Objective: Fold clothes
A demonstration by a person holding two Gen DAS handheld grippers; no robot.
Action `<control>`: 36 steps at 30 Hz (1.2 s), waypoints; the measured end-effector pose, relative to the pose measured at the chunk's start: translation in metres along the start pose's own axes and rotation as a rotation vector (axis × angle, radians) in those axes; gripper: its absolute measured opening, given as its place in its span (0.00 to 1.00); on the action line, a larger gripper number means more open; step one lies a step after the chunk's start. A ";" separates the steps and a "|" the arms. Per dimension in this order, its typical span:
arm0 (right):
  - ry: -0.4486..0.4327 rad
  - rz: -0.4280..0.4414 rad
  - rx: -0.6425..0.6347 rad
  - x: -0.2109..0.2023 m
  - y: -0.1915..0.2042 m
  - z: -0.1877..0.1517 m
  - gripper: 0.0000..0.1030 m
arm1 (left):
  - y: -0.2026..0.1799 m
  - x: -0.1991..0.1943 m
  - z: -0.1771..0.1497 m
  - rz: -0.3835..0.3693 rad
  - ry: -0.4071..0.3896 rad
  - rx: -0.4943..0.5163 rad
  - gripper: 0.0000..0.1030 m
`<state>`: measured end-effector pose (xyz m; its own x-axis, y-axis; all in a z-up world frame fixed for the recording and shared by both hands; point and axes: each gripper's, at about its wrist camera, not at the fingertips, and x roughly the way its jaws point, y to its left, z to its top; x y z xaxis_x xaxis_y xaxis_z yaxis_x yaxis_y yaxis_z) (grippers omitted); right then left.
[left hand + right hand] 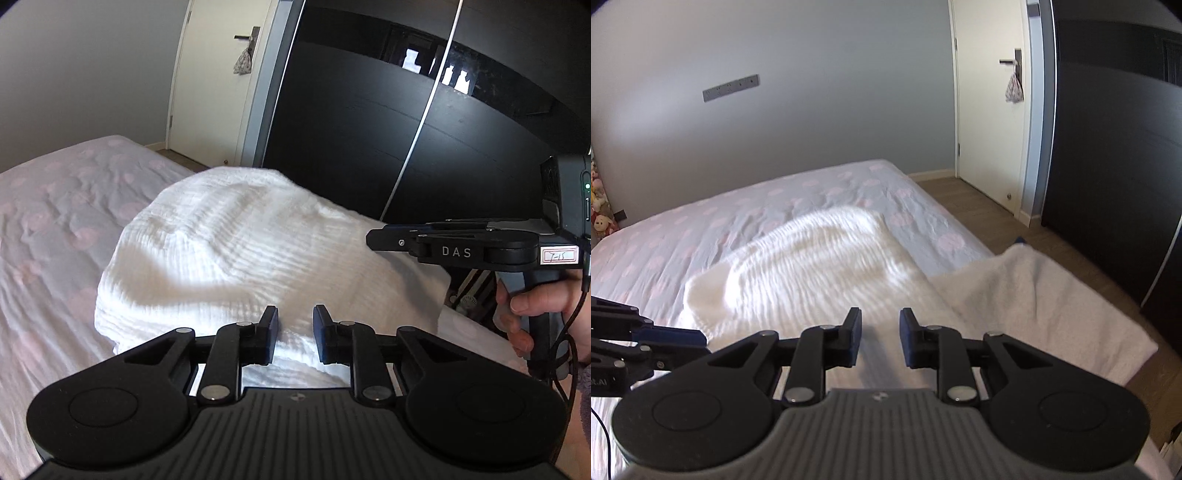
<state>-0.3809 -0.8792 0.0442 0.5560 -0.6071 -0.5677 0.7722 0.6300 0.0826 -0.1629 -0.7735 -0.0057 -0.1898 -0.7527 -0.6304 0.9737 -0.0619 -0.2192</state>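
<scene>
Left wrist view: the left gripper [294,334] points level over a white textured cloth [236,243] heaped on the pink-spotted bed [55,221], jaws parted, nothing between them. The right gripper [373,236] reaches in sideways, held by a hand [532,314]; its jaw state is unclear here.

Right wrist view: the right gripper [880,338] hovers over the cloth [820,266], jaws apart and empty.

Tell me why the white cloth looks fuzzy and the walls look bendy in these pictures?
Right wrist view: the white cloth is smeared, which looks like motion blur, with striped sunlight across it. Left wrist view: the fisheye lens curves the dark wardrobe and its white strip, and bright window reflections glare on it. In both views the door frame bows near the edge.
</scene>
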 end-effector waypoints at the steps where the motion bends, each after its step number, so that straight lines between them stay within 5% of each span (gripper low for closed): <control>1: 0.011 -0.005 0.005 0.005 -0.001 -0.003 0.22 | 0.002 0.005 -0.002 0.011 0.016 -0.006 0.18; 12: 0.043 -0.023 0.065 0.013 -0.003 -0.010 0.23 | 0.013 0.009 -0.005 0.016 0.043 -0.030 0.18; 26: -0.095 -0.020 0.054 -0.119 0.060 -0.029 0.42 | -0.026 -0.107 -0.026 0.151 -0.080 0.052 0.19; 33: -0.155 -0.033 0.022 -0.190 0.100 -0.048 0.55 | -0.057 -0.161 -0.039 0.196 -0.142 0.078 0.41; 36: -0.184 -0.051 0.008 -0.214 0.114 -0.057 0.69 | -0.070 -0.179 -0.043 0.208 -0.172 0.091 0.47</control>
<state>-0.4295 -0.6498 0.1286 0.5626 -0.7167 -0.4122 0.8027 0.5929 0.0648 -0.2028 -0.6060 0.0901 0.0316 -0.8552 -0.5174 0.9983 0.0524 -0.0257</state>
